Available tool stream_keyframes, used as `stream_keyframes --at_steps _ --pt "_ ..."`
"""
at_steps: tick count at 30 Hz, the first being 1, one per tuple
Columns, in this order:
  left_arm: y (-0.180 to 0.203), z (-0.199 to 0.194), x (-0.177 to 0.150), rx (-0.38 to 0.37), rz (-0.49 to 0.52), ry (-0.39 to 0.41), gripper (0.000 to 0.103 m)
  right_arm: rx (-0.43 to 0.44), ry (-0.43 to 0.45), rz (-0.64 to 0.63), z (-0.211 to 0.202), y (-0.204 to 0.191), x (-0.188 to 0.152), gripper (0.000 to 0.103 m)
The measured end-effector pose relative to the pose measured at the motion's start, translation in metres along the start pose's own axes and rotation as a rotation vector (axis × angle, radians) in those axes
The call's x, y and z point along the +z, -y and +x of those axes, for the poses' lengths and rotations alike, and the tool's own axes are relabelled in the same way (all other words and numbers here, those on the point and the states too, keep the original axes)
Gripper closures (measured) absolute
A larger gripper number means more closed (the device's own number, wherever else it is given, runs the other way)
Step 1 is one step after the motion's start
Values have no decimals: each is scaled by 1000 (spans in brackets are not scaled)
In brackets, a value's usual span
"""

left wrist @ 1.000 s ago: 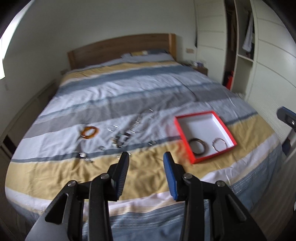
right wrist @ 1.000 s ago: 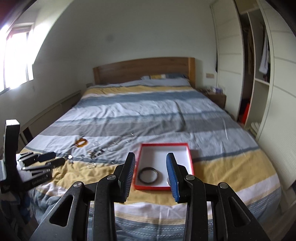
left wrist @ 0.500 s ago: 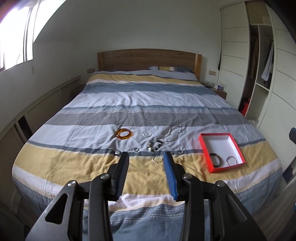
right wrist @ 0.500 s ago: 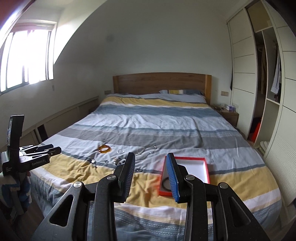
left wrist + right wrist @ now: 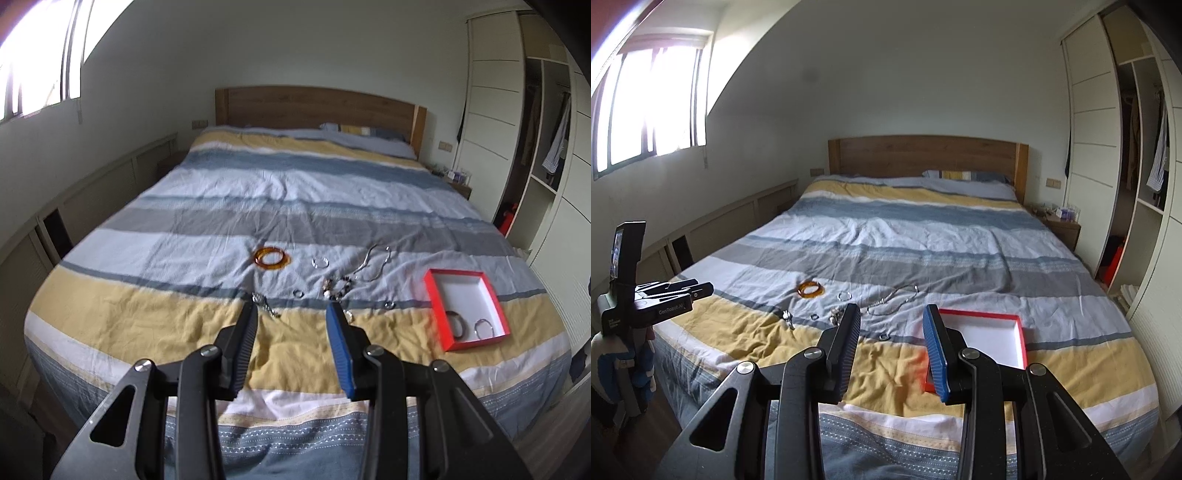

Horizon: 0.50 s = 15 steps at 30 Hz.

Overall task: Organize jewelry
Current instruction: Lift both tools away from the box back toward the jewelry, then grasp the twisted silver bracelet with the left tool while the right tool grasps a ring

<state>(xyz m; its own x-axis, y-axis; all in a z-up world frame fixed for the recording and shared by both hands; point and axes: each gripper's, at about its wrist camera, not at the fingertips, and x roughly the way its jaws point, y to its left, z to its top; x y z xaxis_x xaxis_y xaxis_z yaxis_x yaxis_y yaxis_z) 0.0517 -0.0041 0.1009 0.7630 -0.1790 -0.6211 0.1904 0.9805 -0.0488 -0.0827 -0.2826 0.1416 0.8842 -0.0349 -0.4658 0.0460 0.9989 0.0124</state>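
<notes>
1. The jewelry lies in a loose bunch on the bed (image 5: 155,325). An orange bangle (image 5: 271,255) sits at the far left of the bunch, with a small silver ring (image 5: 320,262) just beside it and a thin chain (image 5: 373,264) more to the right.
2. A red box (image 5: 466,309) sits on the bed, right of the bunch. Two bracelets (image 5: 456,324) are already inside.
3. The left tongs (image 5: 291,325) are open and hold nothing. The right tongs (image 5: 891,328) are open and empty too.
4. I think this is the step between pieces. Next, one of the tongs has to come down over a loose piece and pinch it.
5. The little pieces near the left tongs are too small to name. In the right view, the right tongs hide part of the box.
</notes>
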Motion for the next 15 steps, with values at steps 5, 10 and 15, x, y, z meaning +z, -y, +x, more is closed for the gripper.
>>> stream_keyframes --at_steps 5,10,15 --pt "2 46 -8 -20 -1 -74 67 18 -59 -13 36 1 -5 68" --pt "9 105 -18 -38 -15 -160 67 50 -123 -14 84 3 -12 68" --pt "14 153 -29 -68 -22 -222 67 89 -199 9 143 7 -25 68"
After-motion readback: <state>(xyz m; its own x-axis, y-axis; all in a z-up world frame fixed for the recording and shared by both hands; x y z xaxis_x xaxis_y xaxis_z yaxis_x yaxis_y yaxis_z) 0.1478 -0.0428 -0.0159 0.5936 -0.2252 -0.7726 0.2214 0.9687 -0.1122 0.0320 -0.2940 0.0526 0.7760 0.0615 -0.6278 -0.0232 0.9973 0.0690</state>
